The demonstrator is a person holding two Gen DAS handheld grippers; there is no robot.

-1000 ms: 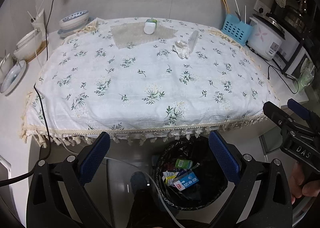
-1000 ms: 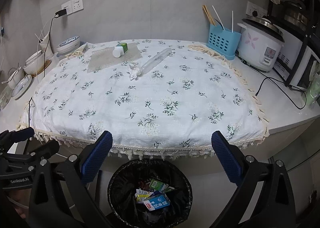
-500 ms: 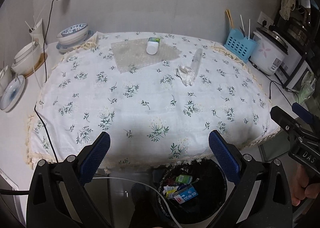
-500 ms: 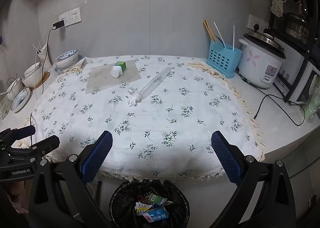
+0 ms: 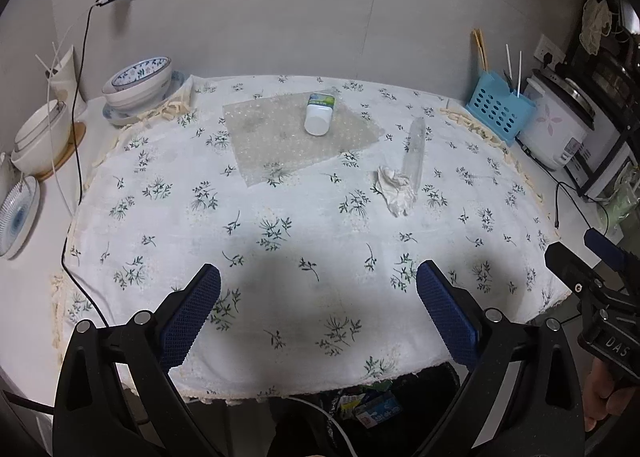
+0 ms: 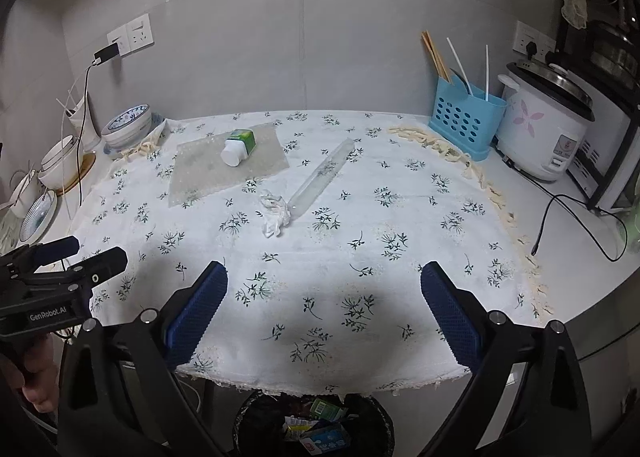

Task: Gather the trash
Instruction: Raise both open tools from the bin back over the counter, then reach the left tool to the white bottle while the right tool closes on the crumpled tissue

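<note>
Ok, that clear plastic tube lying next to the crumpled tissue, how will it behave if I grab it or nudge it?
The clear plastic tube is round and lies on its side, so a sideways nudge would probably roll it. It looks empty and thin-walled, so likely light and easy to squash. Its smooth surface may slip; its near end is at the crumpled tissue.

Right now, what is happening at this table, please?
A person is clearing trash with two handheld grippers. Both the left gripper and the right gripper are open and hold nothing, over the near edge of the table. A bottle, a tissue, a clear tube and a plastic sheet remain on the cloth. The bin below the edge already holds cartons.
</note>
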